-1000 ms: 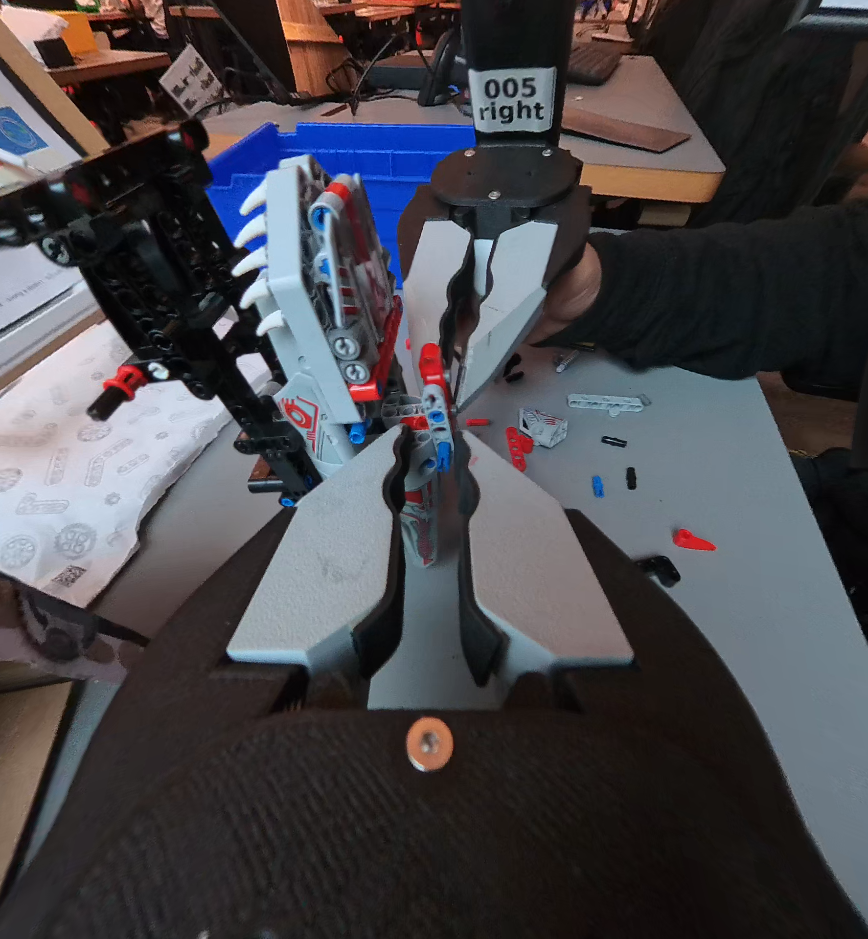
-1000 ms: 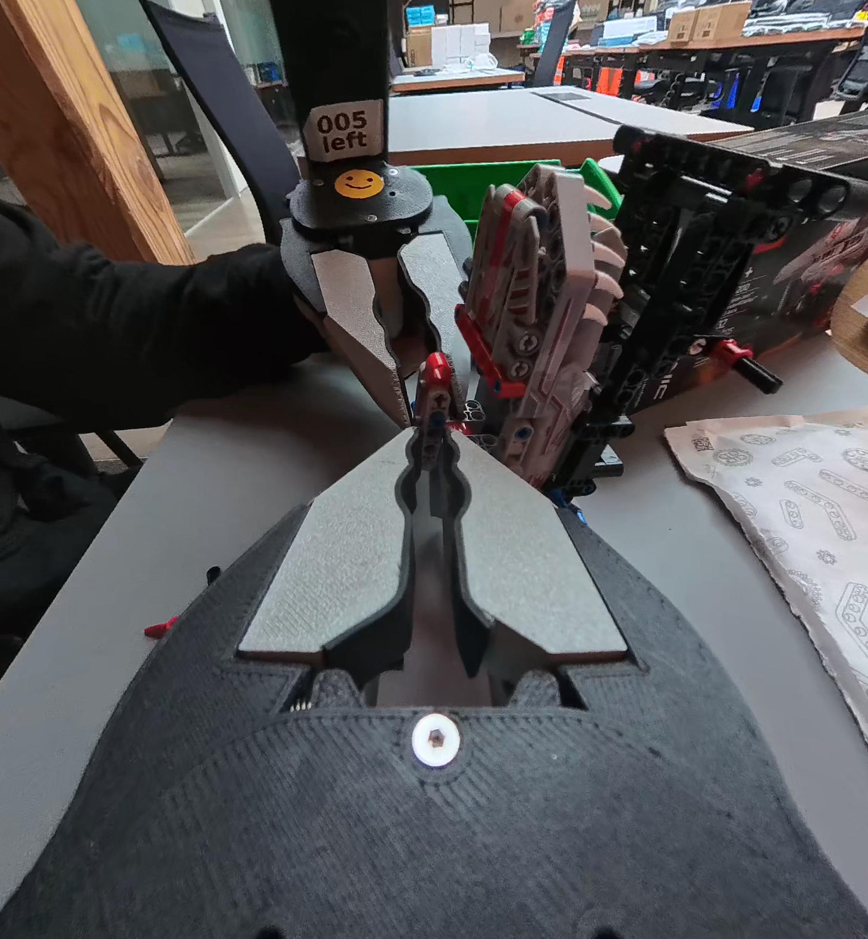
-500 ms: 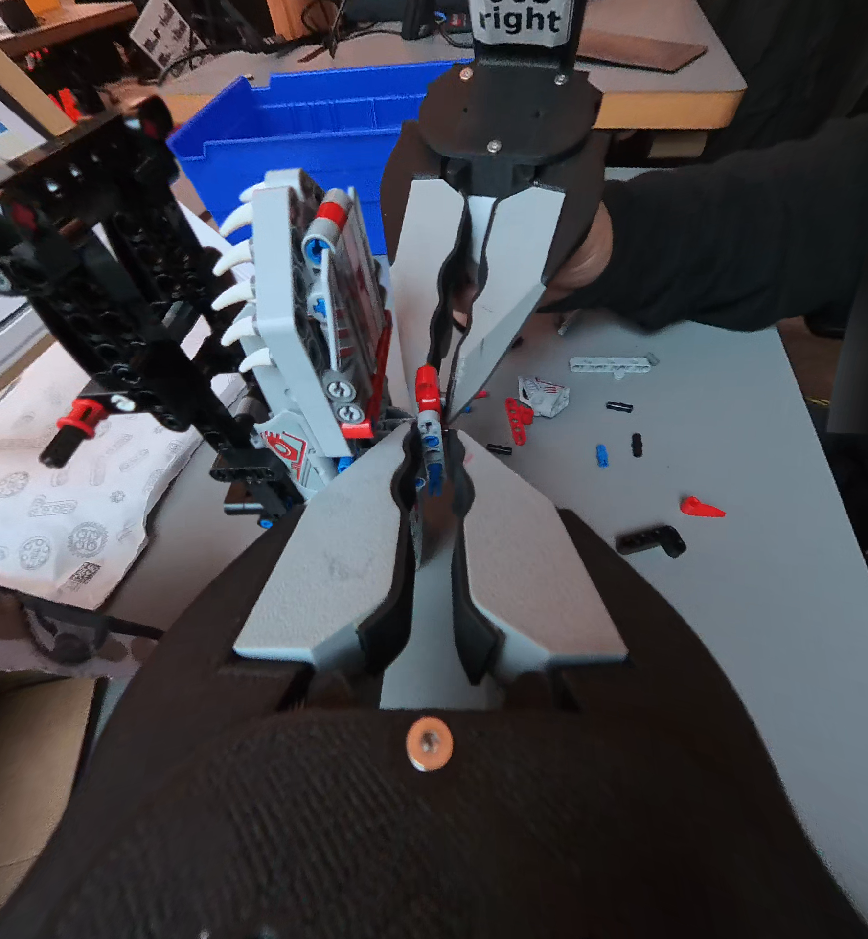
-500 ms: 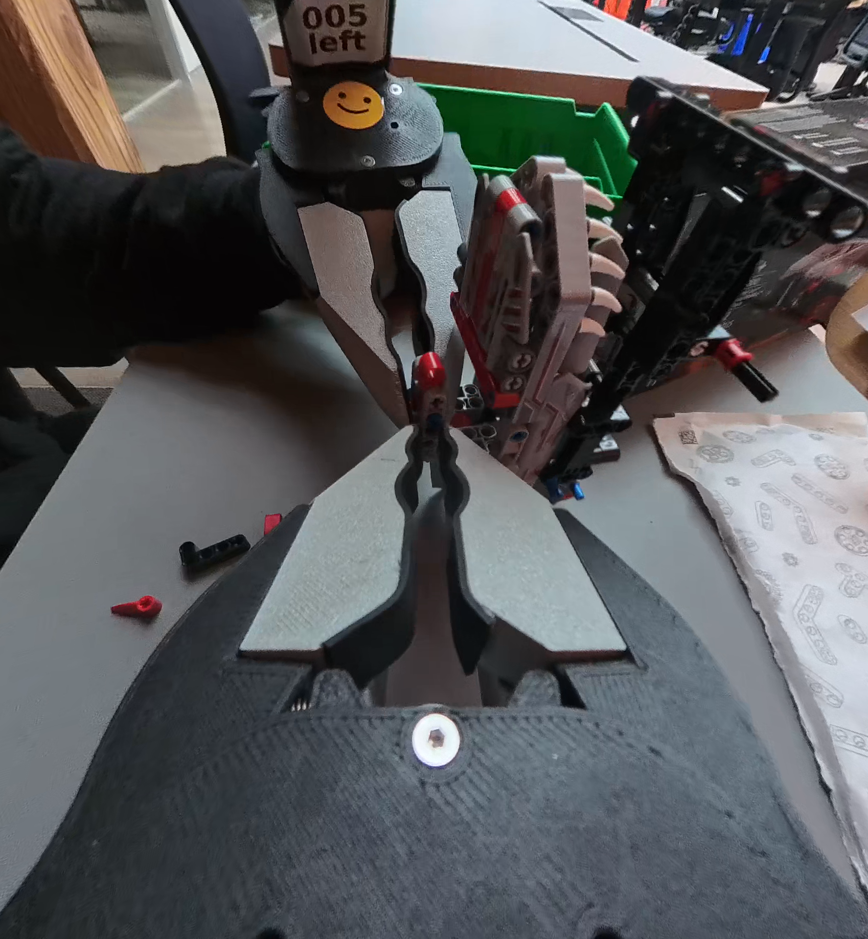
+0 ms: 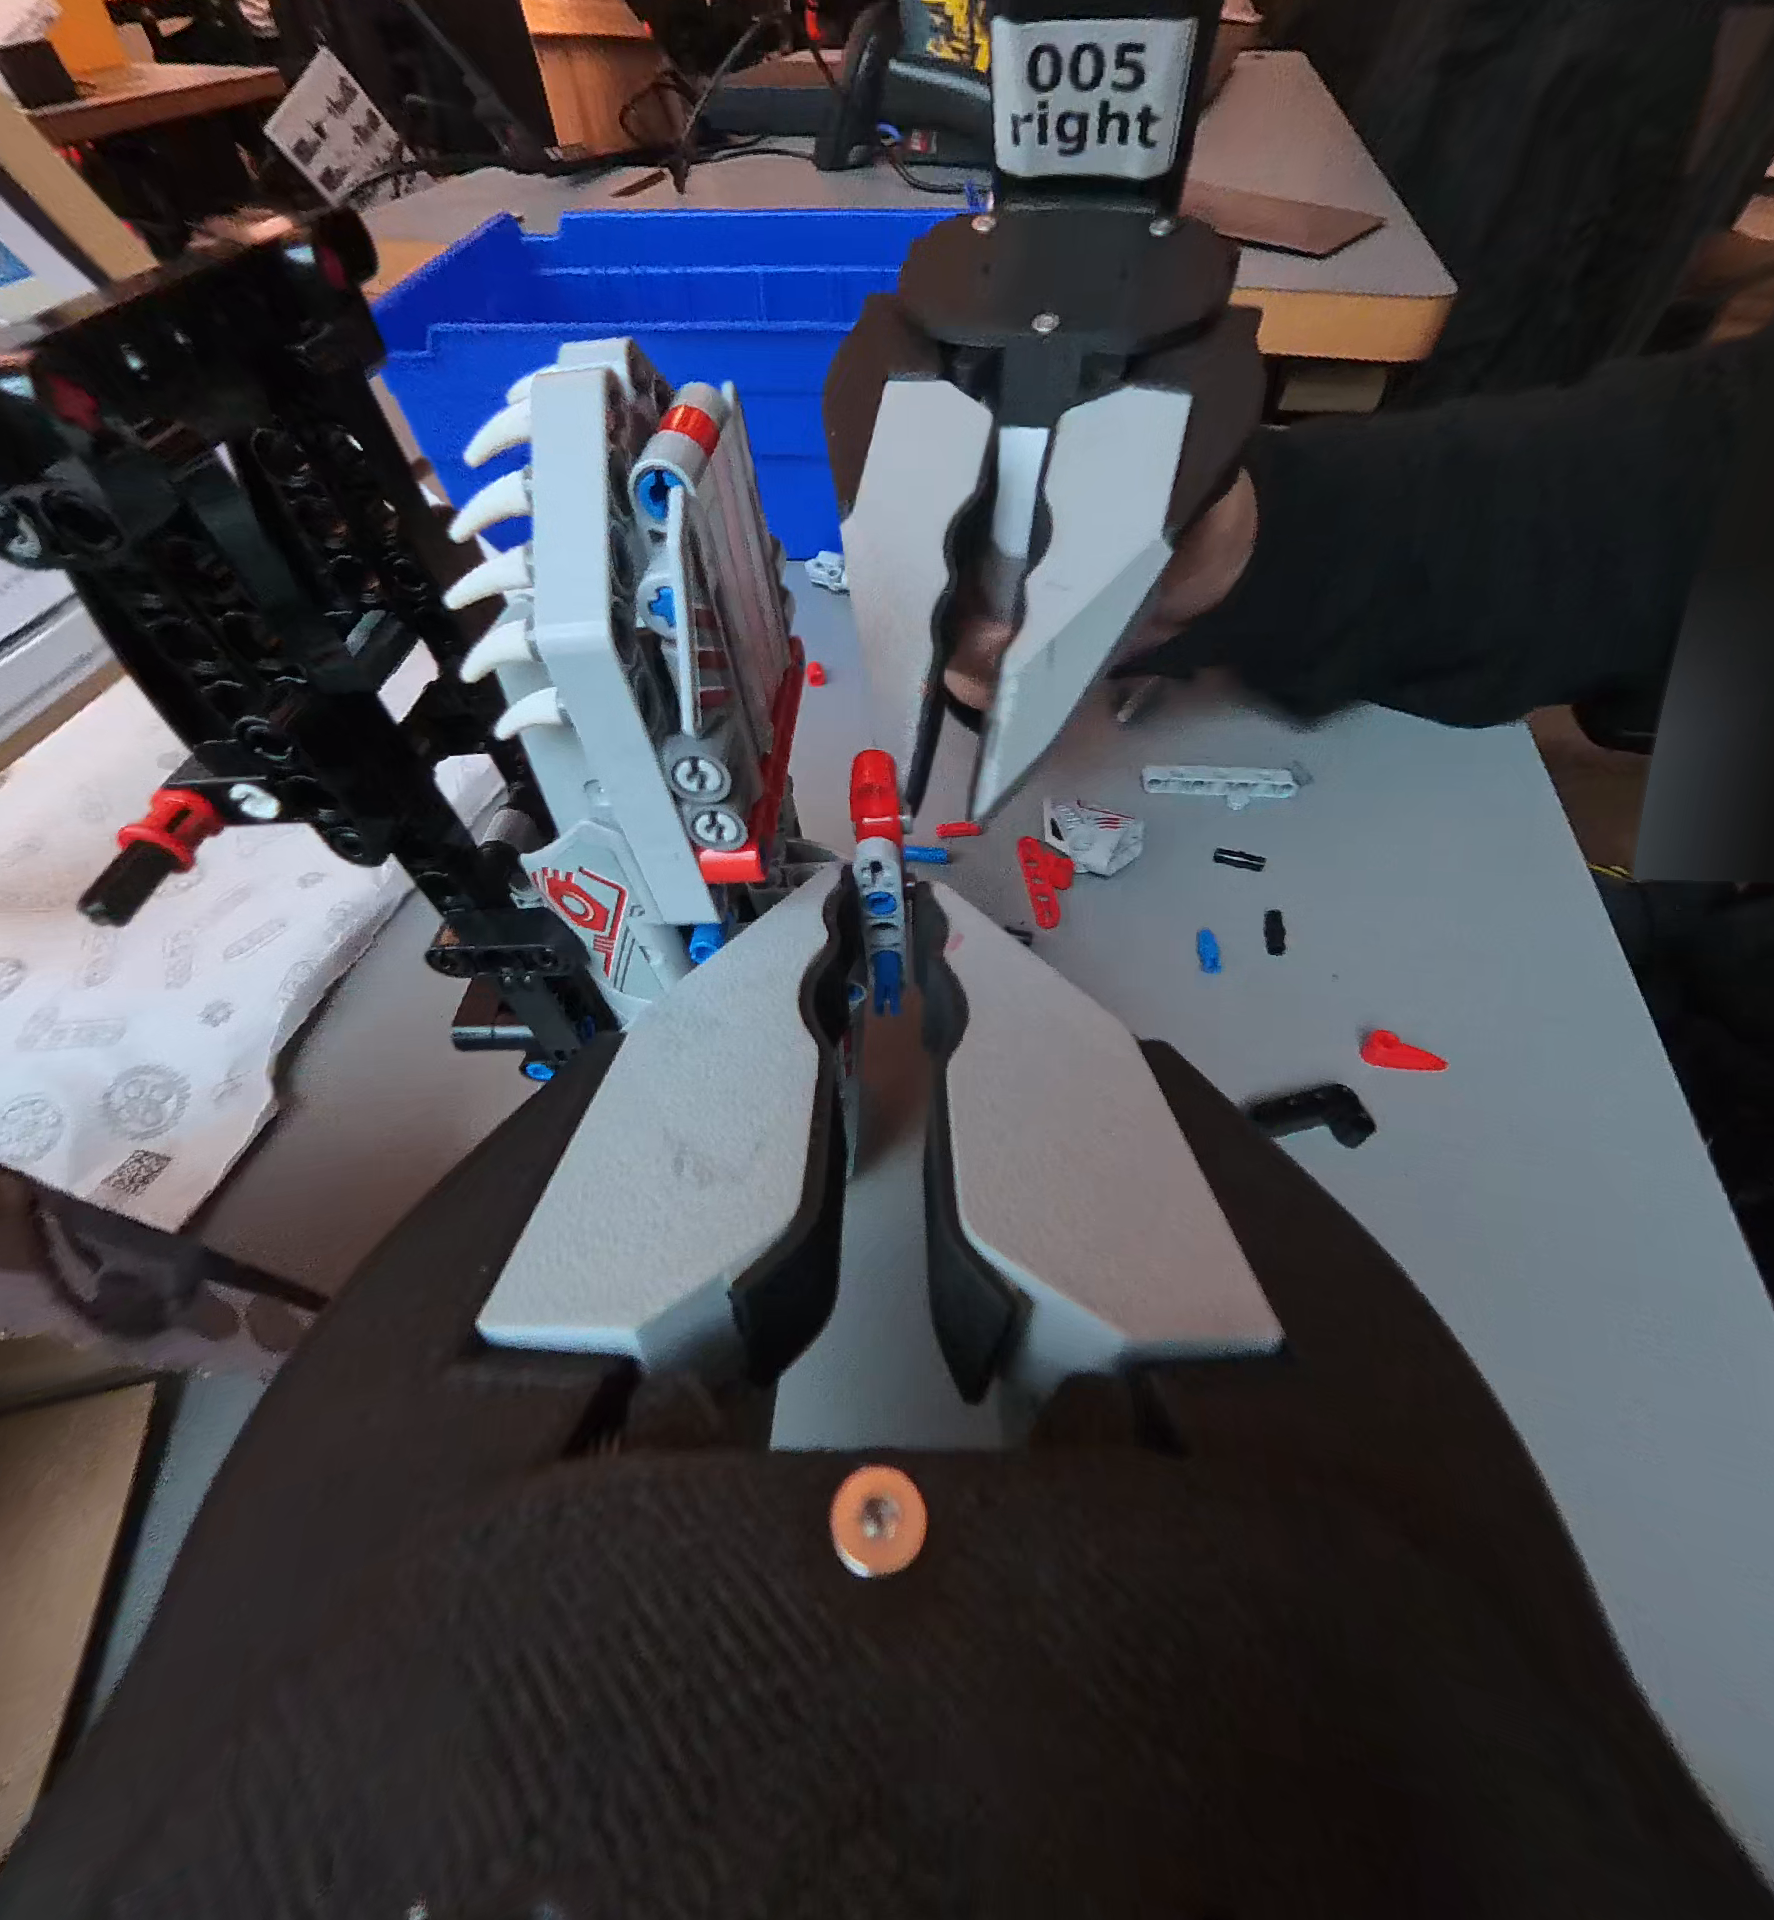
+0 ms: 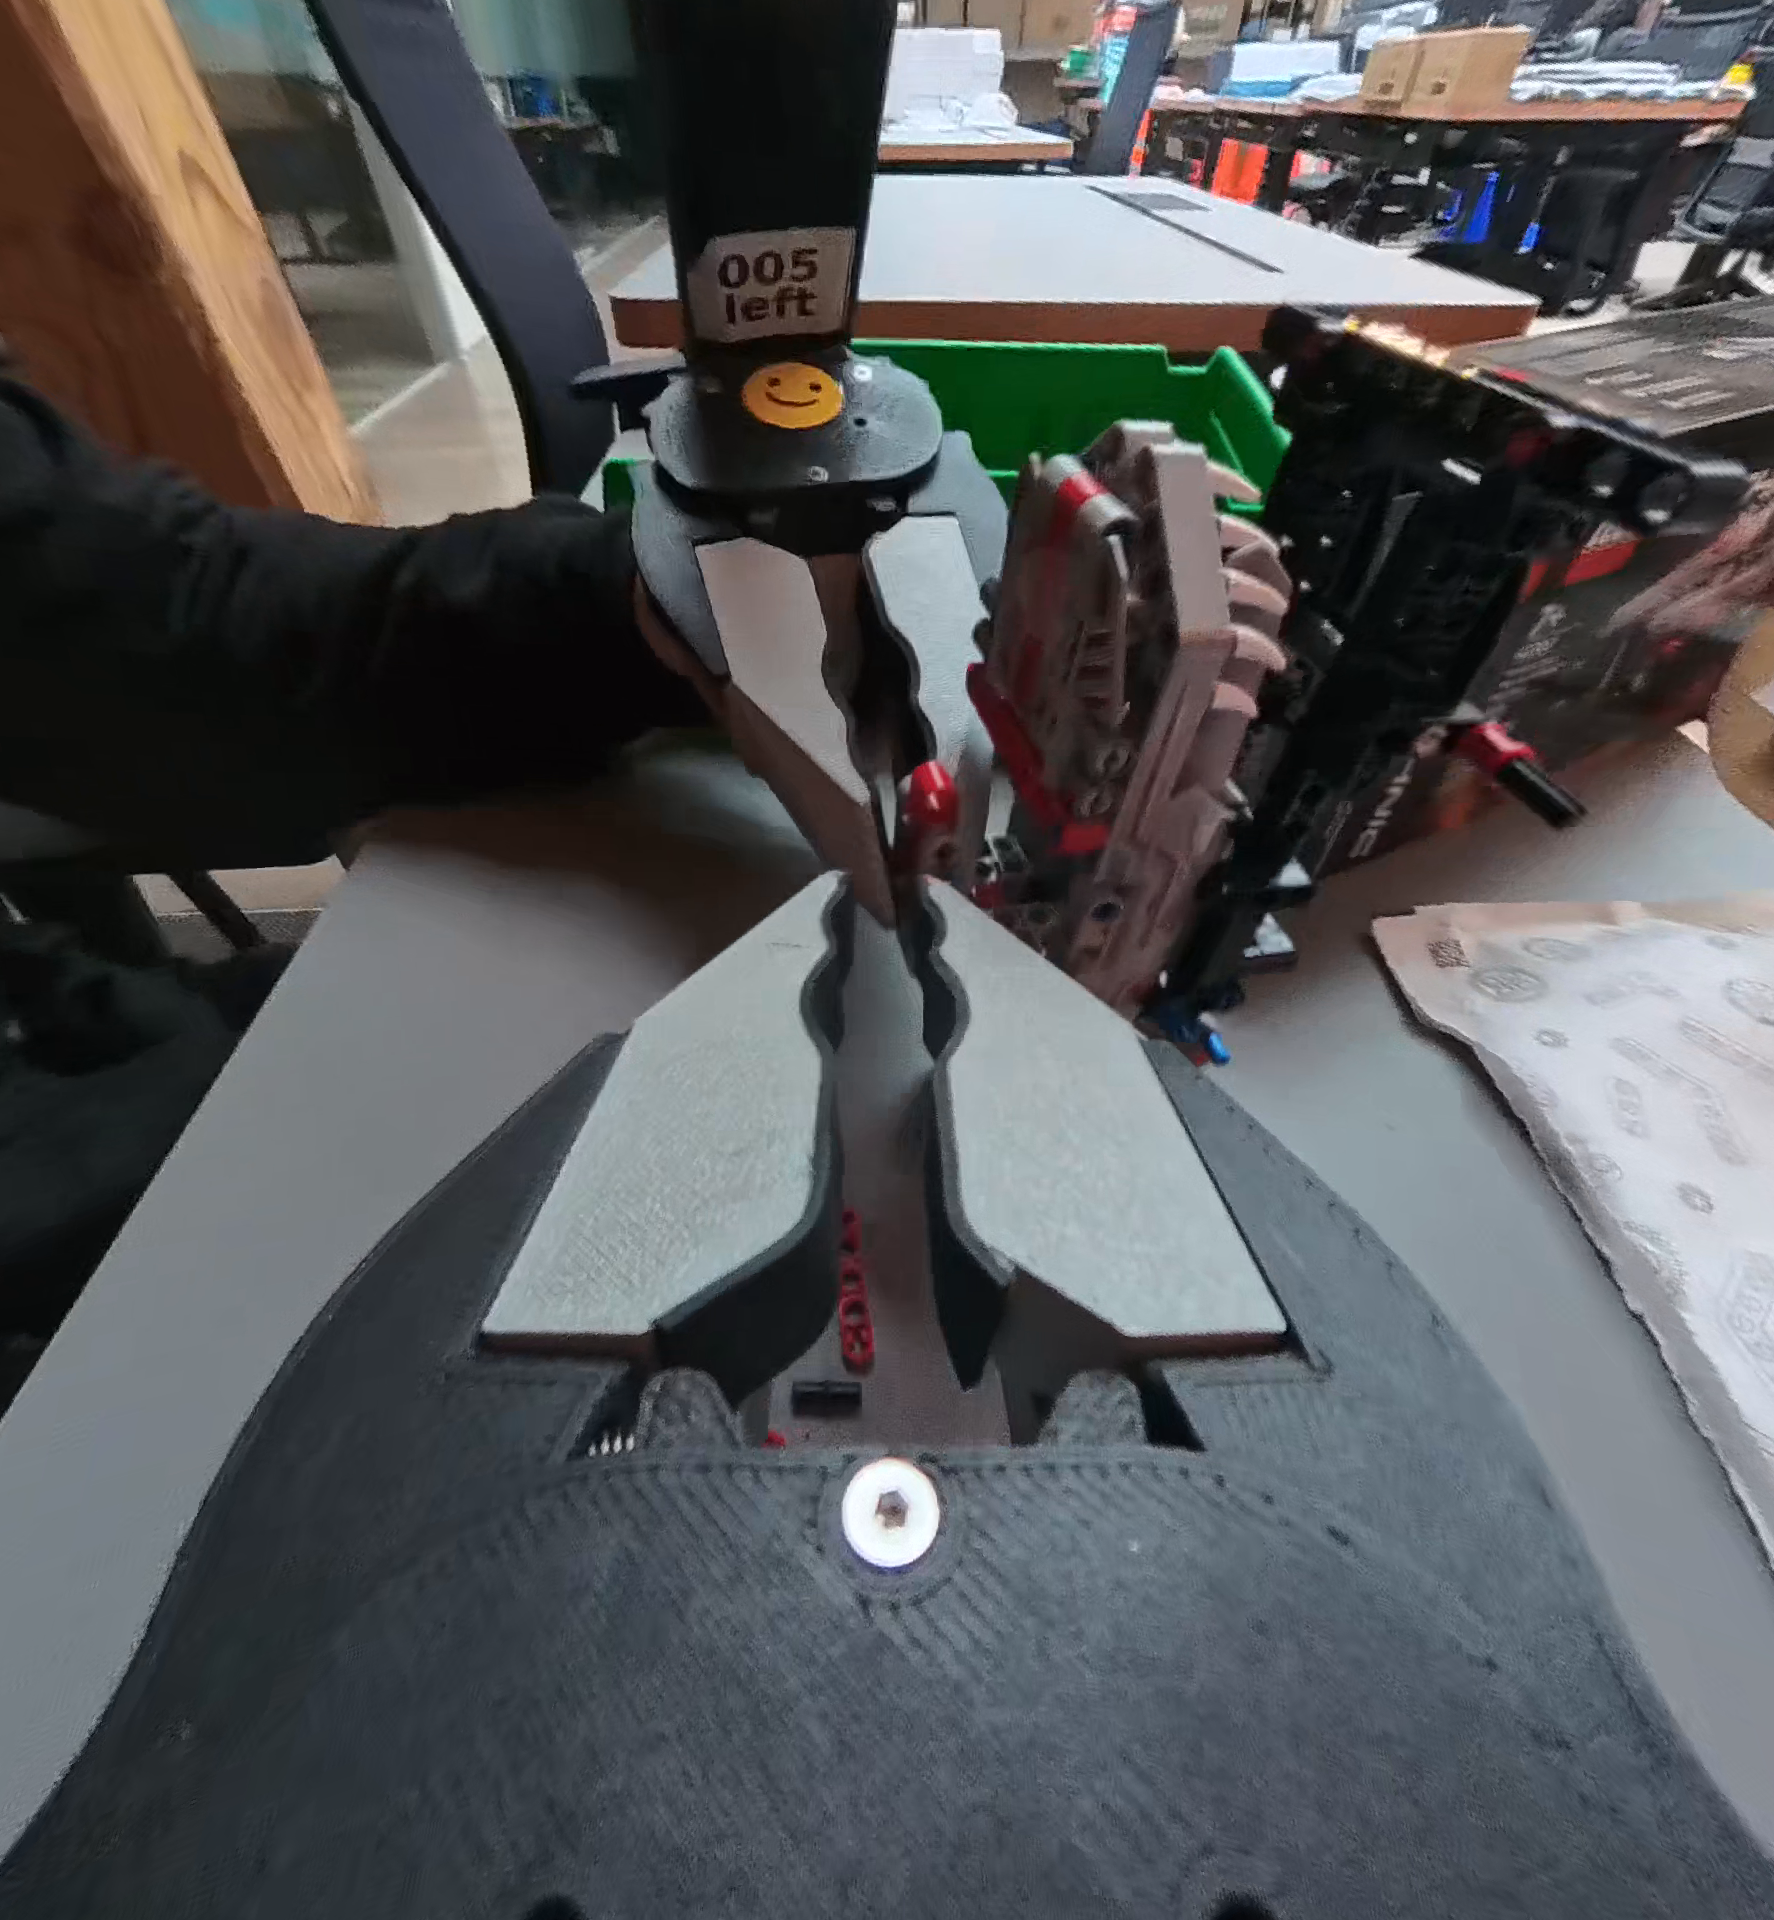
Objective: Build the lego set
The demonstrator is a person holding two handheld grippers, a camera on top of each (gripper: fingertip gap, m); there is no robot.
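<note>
My left gripper (image 5: 881,894) is shut on a small grey Lego piece (image 5: 878,883) with a red top and a blue pin, held upright just above the table. My right gripper (image 6: 885,896) faces it with its jaws a narrow gap apart and holds nothing. In the left wrist view my right gripper (image 5: 945,816) hangs just behind the piece. The red top (image 6: 930,800) shows just past my right fingertips. The large grey and red model (image 5: 634,665) with white claws leans on a black frame (image 5: 239,582), left of the piece. The model also shows in the right wrist view (image 6: 1122,727).
A blue bin (image 5: 654,312) and a green bin (image 6: 1070,395) stand behind the model. A printed paper bag (image 5: 83,987) lies beside it. Loose pieces lie on the grey table: a red tooth (image 5: 1402,1051), a black angle piece (image 5: 1314,1112), a grey beam (image 5: 1221,781). The tips of both grippers are at nearly the same place.
My right gripper has let go of the small piece and drawn back from it. The left gripper still holds the piece, now slightly farther from the model.
</note>
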